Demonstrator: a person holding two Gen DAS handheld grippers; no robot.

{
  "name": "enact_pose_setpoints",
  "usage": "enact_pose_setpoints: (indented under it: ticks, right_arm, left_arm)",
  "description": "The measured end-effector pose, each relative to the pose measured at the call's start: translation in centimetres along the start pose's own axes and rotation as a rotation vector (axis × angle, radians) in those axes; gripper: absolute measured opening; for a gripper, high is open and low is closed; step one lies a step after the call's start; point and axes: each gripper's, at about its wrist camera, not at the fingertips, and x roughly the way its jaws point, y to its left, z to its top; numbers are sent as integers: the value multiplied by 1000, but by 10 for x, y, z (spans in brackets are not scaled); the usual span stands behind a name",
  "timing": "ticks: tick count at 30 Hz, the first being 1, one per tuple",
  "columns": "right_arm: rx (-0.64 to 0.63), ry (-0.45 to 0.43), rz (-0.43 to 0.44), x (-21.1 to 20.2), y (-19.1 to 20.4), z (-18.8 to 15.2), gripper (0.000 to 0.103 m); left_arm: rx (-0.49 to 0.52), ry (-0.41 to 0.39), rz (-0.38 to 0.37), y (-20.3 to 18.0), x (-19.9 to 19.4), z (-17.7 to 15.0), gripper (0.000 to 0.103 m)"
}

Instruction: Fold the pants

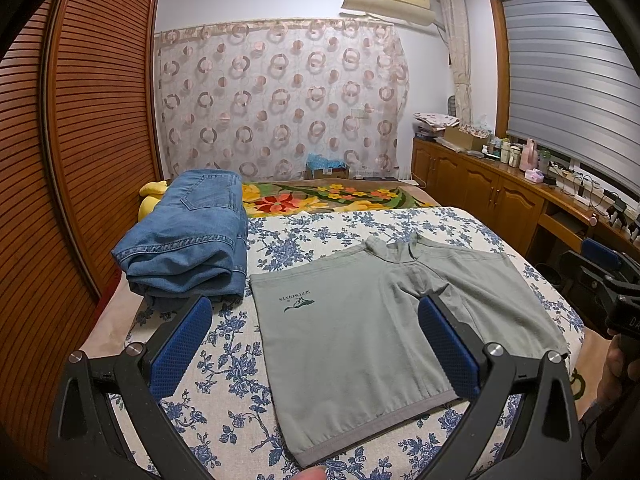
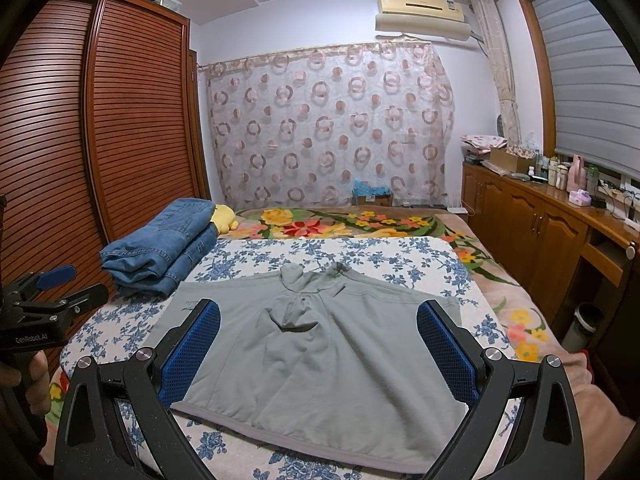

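Left wrist view shows grey shorts spread flat, unfolded, on the floral bed cover, left gripper and right gripper both wide open above, holding nothing; judged next: grasp an edge.
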Motion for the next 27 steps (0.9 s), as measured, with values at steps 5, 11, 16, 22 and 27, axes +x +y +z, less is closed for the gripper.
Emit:
enact_pose_setpoints:
  ticks: [5,11,16,22,27]
  right_arm:
    - [1,1,1,0,1,0,99]
    - [1,2,1,0,1,0,99]
    - [1,2,1,1,0,1,99]
    - [2,3,1,1,0,1,99]
    - [1,1,3,1,1,1,99]
  left_arm:
    - [1,0,0,0,0,0,103]
    - [0,-1,0,0,0,0,103]
    - [0,-2,0,-1,0,1,103]
    - [0,-1,0,-2,-2,-3,103]
    - [-1,-2,0,-1,-2,-3,103]
